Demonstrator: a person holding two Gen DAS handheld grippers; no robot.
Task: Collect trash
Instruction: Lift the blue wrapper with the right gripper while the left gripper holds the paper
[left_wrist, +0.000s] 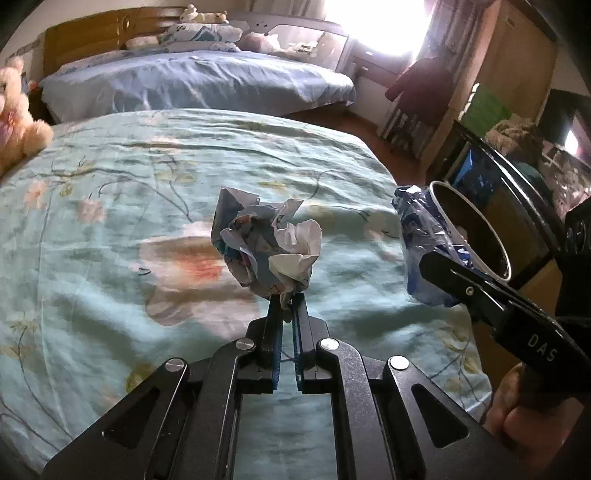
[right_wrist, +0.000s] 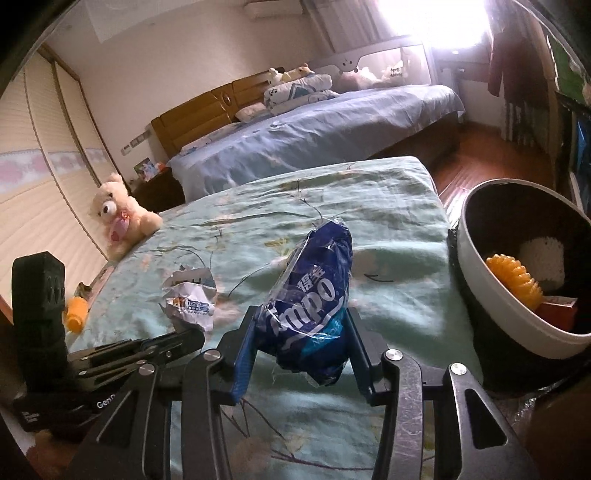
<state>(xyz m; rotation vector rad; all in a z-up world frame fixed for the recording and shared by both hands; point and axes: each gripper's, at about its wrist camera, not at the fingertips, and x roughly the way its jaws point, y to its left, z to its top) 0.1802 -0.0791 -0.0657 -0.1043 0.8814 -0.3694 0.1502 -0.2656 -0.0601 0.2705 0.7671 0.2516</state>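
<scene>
Left gripper (left_wrist: 287, 301) is pinching a crumpled white-and-blue printed paper ball (left_wrist: 267, 243) by its lower edge, jaws clenched tight, ball hanging just above the teal floral bedspread (left_wrist: 110, 206). Right gripper (right_wrist: 301, 338) is grasping a crinkly blue plastic tissue wrapper (right_wrist: 314, 295) between its jaws, also off the bed. The round white-rimmed trash bin (right_wrist: 491, 284) is sitting beside the bed edge to the right, some rubbish already inside. Likely step: carrying both to the bin. Do it well by keeping both grips firm, clearing the rim, and releasing only once over the opening.
</scene>
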